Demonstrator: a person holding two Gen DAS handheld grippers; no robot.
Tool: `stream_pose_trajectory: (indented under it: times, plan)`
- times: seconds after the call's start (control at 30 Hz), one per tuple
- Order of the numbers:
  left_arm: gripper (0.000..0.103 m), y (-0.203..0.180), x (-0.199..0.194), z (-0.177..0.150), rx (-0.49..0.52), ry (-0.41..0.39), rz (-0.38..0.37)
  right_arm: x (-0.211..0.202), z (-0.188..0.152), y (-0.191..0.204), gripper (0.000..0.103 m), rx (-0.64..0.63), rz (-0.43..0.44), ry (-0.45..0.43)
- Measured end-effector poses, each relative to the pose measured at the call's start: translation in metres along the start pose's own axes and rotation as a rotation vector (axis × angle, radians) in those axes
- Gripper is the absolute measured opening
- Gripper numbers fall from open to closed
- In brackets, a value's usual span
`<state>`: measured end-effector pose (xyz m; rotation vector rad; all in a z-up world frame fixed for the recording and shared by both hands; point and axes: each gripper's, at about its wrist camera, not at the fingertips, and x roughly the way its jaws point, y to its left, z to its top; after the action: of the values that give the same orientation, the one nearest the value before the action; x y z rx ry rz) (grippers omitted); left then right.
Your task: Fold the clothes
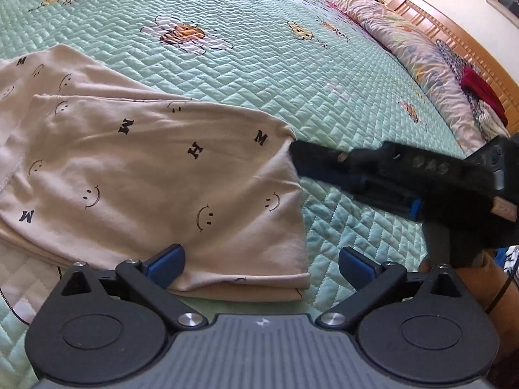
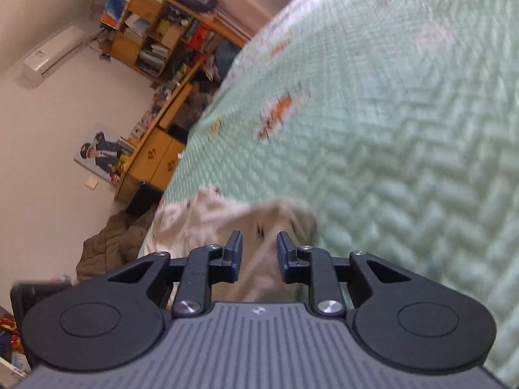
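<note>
So the beige garment (image 1: 155, 178) — smiley faces and black letters printed all over it — is lying folded on the bed's mint-green quilted bedspread (image 1: 259, 74), toward the near left part of the bed in the left wrist view, with its folded edge right at the bottom of that picture. The left tongs (image 1: 261, 261) are spread wide, nothing clamped; the left blue pad sits over the cloth's near edge and the other one is out over bare quilt, so the fabric's corner lies in the gap without being pinched. The right tongs (image 1: 293, 149) come in from the right side of that same view, dark and a bit blurry, with their tips right at the garment's far right corner, where the cloth bunches up a little. From the right wrist camera, the right tongs (image 2: 259, 256) are parted only narrowly, and a fold of the garment (image 2: 266, 223) shows in the gap between the pads, but the pads don't seem to be pressing on it — the shot is smeared, so take that with a grain of salt. The bedspread has bees and flowers printed on it. A floral pillow (image 1: 415, 52) lies along the wooden headboard (image 1: 454, 32) at the far right, with something red (image 1: 480, 87) on top. Off the bed there's a cluttered wooden shelf unit (image 2: 155, 32), an air conditioner (image 2: 53, 53) on the wall, and a brown blanket (image 2: 110, 243) heaped on the floor.
</note>
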<state>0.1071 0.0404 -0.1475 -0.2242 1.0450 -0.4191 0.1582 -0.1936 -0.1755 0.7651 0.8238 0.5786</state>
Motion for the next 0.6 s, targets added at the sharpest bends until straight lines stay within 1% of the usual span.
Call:
stream_pose_trajectory:
  times: [0.07, 0.13, 0.23, 0.3, 0.37, 0.5, 0.53, 0.57, 0.6]
  plan:
    - [0.101, 0.000, 0.000, 0.000, -0.001, 0.001, -0.001, 0.009, 0.001, -0.007, 0.025, 0.021, -0.008, -0.001]
    - [0.101, 0.001, -0.001, 0.001, -0.005, 0.003, -0.004, 0.021, 0.011, -0.010, 0.025, 0.031, 0.000, -0.010]
    - [0.101, 0.001, -0.001, 0.001, -0.007, 0.007, -0.002, 0.031, 0.024, -0.002, 0.025, -0.028, -0.039, -0.044]
    - [0.101, 0.000, -0.001, 0.001, -0.005, 0.007, 0.000, 0.027, 0.026, 0.004, 0.027, -0.037, -0.027, -0.070]
    - [0.101, -0.001, -0.001, 0.000, -0.002, 0.006, 0.002, 0.020, 0.022, 0.008, 0.034, -0.047, -0.002, -0.071]
    - [0.102, -0.002, -0.001, 0.000, 0.001, 0.004, 0.006, -0.001, 0.007, 0.012, 0.036, -0.058, 0.002, -0.073]
    - [0.102, -0.002, -0.001, 0.000, 0.001, 0.004, 0.007, -0.006, 0.003, 0.012, 0.039, -0.057, 0.005, -0.074]
    - [0.102, -0.002, 0.000, 0.000, -0.003, 0.004, 0.005, -0.007, -0.001, 0.012, 0.047, -0.052, 0.001, -0.056]
    - [0.102, -0.001, 0.000, 0.001, -0.009, 0.005, 0.002, -0.007, -0.007, 0.008, 0.052, -0.038, 0.003, -0.026]
